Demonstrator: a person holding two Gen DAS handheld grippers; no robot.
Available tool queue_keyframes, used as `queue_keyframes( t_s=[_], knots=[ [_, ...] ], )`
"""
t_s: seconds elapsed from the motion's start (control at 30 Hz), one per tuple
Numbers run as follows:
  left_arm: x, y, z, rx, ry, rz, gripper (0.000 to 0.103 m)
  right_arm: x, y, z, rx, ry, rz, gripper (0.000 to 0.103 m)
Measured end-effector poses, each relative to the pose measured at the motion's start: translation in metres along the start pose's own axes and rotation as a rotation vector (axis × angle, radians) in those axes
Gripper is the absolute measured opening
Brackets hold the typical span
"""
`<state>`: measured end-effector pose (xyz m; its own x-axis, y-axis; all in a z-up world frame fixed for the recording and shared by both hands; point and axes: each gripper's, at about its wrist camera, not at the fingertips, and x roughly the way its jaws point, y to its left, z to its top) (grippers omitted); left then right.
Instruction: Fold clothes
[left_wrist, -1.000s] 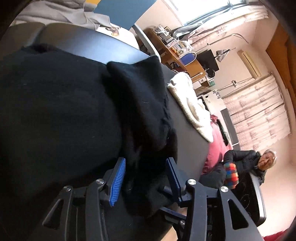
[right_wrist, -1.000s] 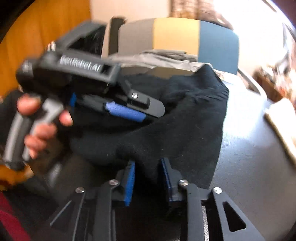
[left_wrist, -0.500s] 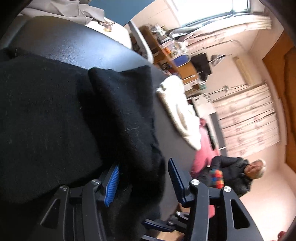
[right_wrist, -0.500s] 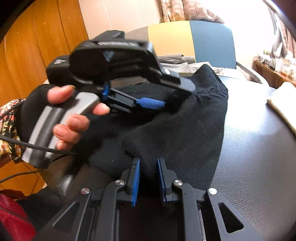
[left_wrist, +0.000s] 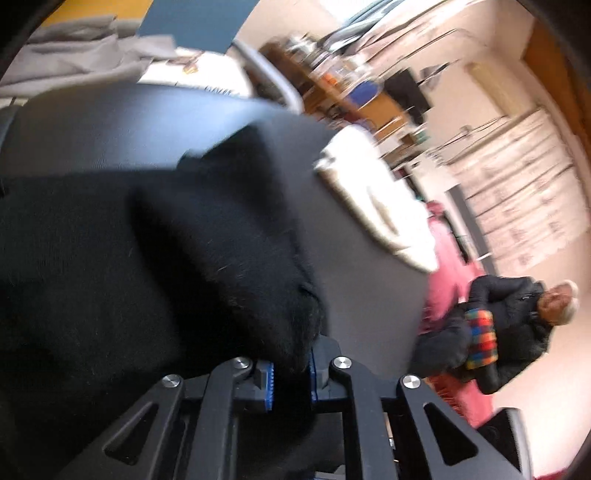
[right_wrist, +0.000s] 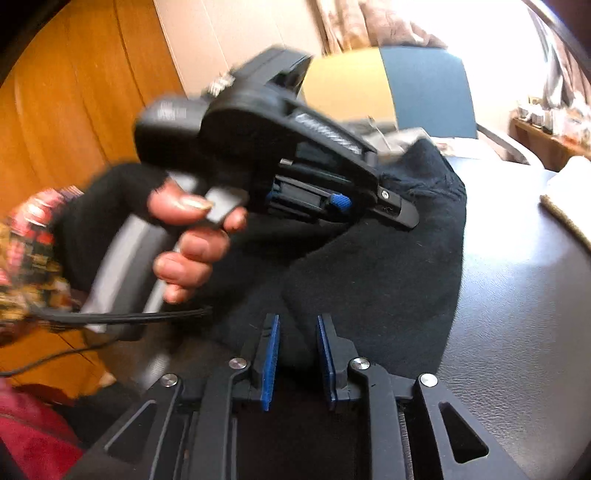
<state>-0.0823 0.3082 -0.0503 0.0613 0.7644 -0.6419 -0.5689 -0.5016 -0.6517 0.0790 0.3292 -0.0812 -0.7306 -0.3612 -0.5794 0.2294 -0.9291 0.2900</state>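
Both grippers grab the black garment (right_wrist: 369, 280) near the table's (right_wrist: 517, 295) edge, left gripper (left_wrist: 290, 373) clamped on a fold, right gripper (right_wrist: 297, 354) pinching another — mid-fold, next carry it over evenly.

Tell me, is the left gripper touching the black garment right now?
Touching. In the left wrist view the left gripper has its blue pads closed on a bunched fold of the black garment, with cloth filling the space between them.

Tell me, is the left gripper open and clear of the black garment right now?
No, the left gripper is shut on a fold of the black garment.
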Motion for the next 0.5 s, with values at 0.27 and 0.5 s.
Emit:
queue_keyframes(
  t_s=[0.27,0.5],
  knots=[
    [-0.061,-0.007,0.018,-0.058,-0.102,-0.136,0.011,0.003,0.022,-0.022,-0.045,0.054,0.022,0.027],
    [-0.130,0.032,0.000,-0.143,-0.144,-0.119,0.011,0.001,0.035,-0.018,0.013,0.008,-0.078,0.034]
  ],
)
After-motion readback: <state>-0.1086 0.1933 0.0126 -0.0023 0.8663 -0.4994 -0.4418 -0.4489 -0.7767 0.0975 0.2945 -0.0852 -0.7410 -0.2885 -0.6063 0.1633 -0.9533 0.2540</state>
